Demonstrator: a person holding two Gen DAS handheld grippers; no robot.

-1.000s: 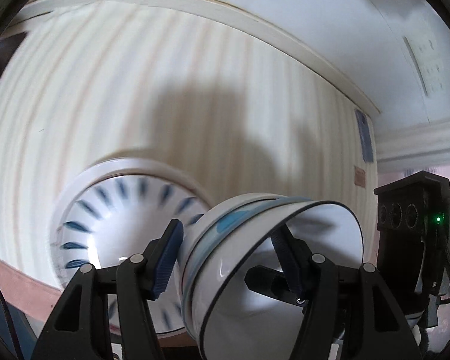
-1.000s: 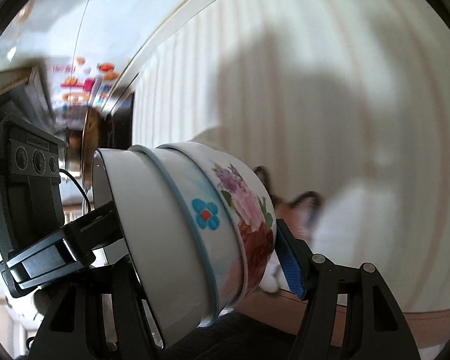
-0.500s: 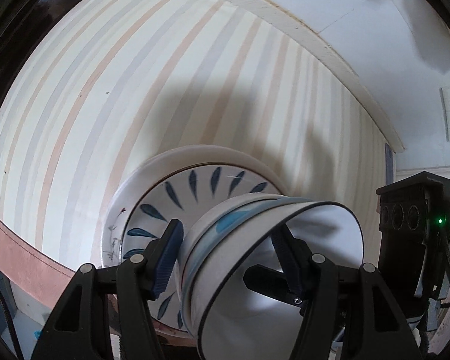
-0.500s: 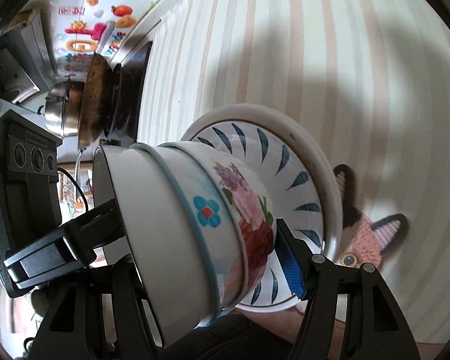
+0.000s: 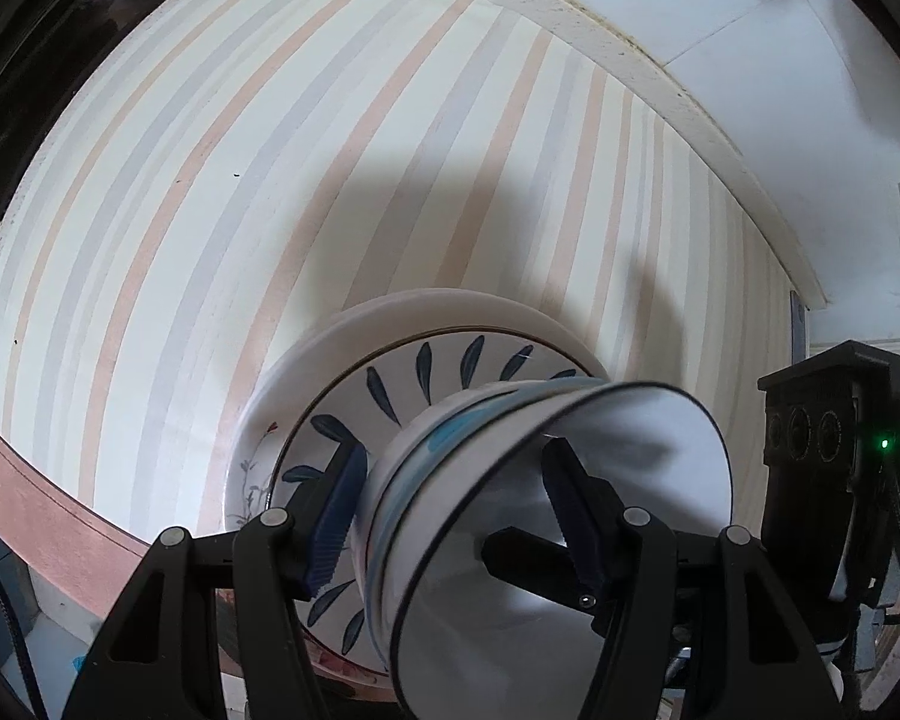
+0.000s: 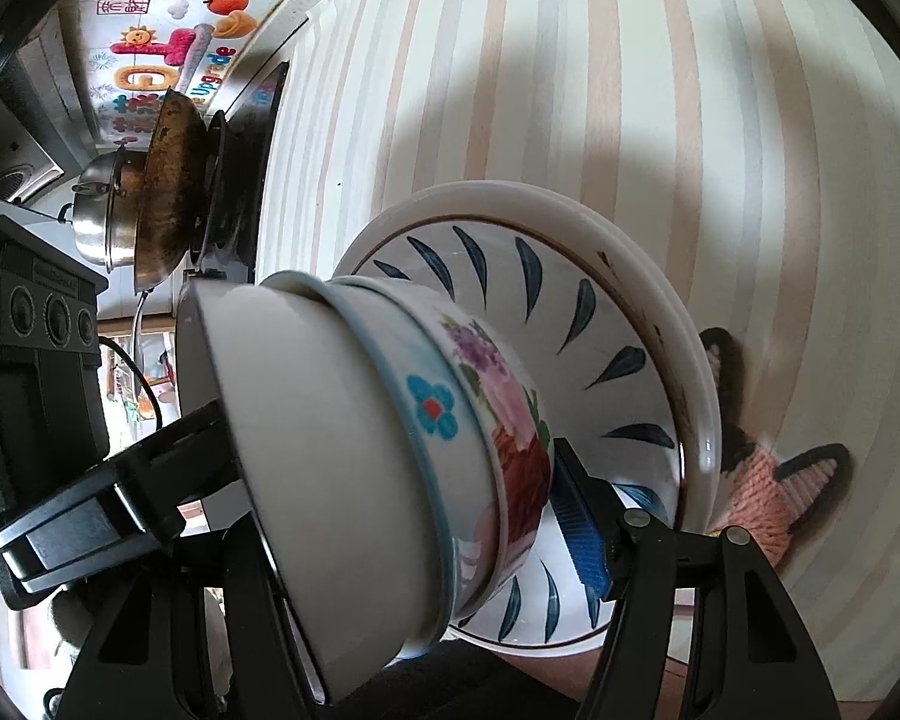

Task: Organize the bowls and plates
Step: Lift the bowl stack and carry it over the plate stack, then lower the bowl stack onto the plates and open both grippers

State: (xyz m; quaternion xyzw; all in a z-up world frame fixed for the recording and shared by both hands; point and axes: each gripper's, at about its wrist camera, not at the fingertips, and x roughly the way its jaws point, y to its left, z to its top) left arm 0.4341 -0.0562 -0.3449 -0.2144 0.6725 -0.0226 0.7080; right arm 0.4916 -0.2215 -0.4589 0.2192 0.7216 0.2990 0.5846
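A stack of nested bowls [image 5: 546, 480], white with blue rims and the lowest one flowered [image 6: 498, 414], hangs between both grippers. My left gripper [image 5: 456, 510] is shut on the stack's wall, one blue pad outside and the other finger inside the top bowl. My right gripper [image 6: 414, 540] is shut on the opposite wall; its blue pad [image 6: 576, 528] presses the flowered bowl and its other finger is hidden behind the bowls. Just beneath lies a stack of plates [image 5: 402, 384], the top one with blue leaf marks [image 6: 570, 330]. Whether bowl and plate touch, I cannot tell.
The plates rest on a striped tablecloth [image 5: 270, 180]. A pink crocheted cat mat [image 6: 768, 498] pokes out beside them. A wok [image 6: 168, 180] and a steel pot [image 6: 99, 222] sit on a stove at the table's far end. The wall runs behind.
Both grippers have carried the bowl stack across the table and lower, and the plates have come in under it. In the last half second they have hardly moved.
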